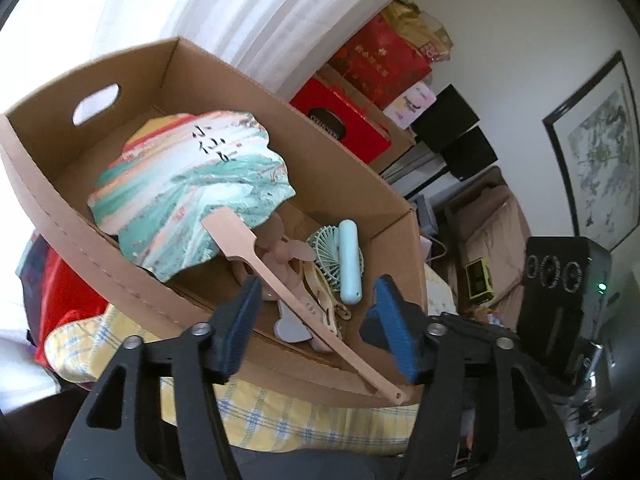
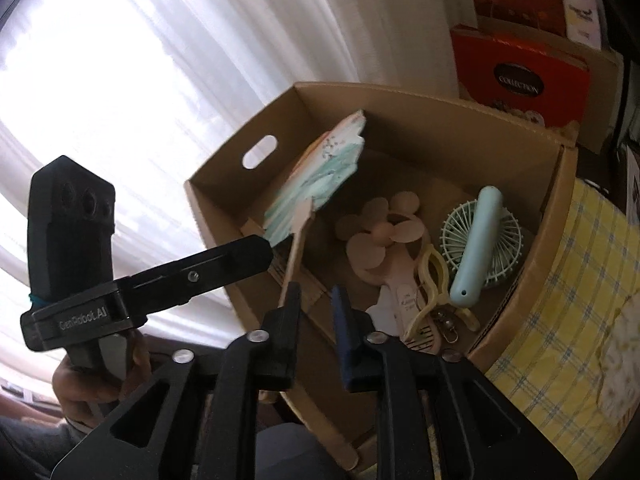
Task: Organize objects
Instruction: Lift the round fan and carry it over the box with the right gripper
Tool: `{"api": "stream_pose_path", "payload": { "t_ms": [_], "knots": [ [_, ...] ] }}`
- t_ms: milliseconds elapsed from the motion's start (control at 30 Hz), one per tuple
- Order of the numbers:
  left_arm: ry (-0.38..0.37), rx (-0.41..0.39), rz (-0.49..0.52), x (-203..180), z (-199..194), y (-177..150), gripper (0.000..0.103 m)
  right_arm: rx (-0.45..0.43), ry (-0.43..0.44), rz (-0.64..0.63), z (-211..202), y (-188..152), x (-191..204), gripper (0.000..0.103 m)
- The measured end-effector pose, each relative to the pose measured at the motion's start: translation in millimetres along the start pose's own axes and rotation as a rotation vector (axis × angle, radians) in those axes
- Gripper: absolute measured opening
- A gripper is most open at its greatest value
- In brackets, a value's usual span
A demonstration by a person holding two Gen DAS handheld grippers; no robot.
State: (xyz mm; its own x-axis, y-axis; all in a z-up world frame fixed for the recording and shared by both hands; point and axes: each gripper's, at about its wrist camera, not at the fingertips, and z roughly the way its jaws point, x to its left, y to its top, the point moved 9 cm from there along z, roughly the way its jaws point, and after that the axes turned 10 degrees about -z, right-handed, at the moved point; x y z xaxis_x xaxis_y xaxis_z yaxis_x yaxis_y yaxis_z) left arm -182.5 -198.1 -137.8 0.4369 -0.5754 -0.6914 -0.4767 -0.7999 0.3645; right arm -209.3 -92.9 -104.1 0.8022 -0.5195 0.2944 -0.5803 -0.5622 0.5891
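A cardboard box (image 1: 132, 280) (image 2: 516, 312) holds a painted hand fan (image 1: 188, 188) (image 2: 320, 172) whose wooden handle (image 1: 316, 316) reaches over the near rim. A pink mini fan (image 1: 288, 252) (image 2: 380, 232) and a mint handheld fan (image 1: 348, 260) (image 2: 476, 240) lie beside it. My left gripper (image 1: 316, 320) is open, its pads on either side of the handle without touching. My right gripper (image 2: 316, 320) is open with a narrow gap, empty, at the box's near edge. The left gripper also shows in the right wrist view (image 2: 240, 256).
The box rests on a yellow checked cloth (image 1: 300, 420) (image 2: 568, 320). Red gift boxes (image 1: 360, 120) (image 2: 520, 76) are stacked behind against the wall. White curtains (image 2: 120, 80) hang to the left. A keychain clip (image 2: 432, 280) lies in the box.
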Motion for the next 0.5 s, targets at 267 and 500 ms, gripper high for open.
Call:
{"api": "stream_pose_path", "payload": {
  "t_ms": [267,500],
  "knots": [
    [0.057,-0.07,0.029,9,-25,11,0.076,0.12,-0.096,-0.14,16,-6,17,0.035],
    [0.053,-0.058,0.017,15,-24,13,0.077,0.149,-0.158,-0.127,16,-11,-4,0.037]
  ]
}}
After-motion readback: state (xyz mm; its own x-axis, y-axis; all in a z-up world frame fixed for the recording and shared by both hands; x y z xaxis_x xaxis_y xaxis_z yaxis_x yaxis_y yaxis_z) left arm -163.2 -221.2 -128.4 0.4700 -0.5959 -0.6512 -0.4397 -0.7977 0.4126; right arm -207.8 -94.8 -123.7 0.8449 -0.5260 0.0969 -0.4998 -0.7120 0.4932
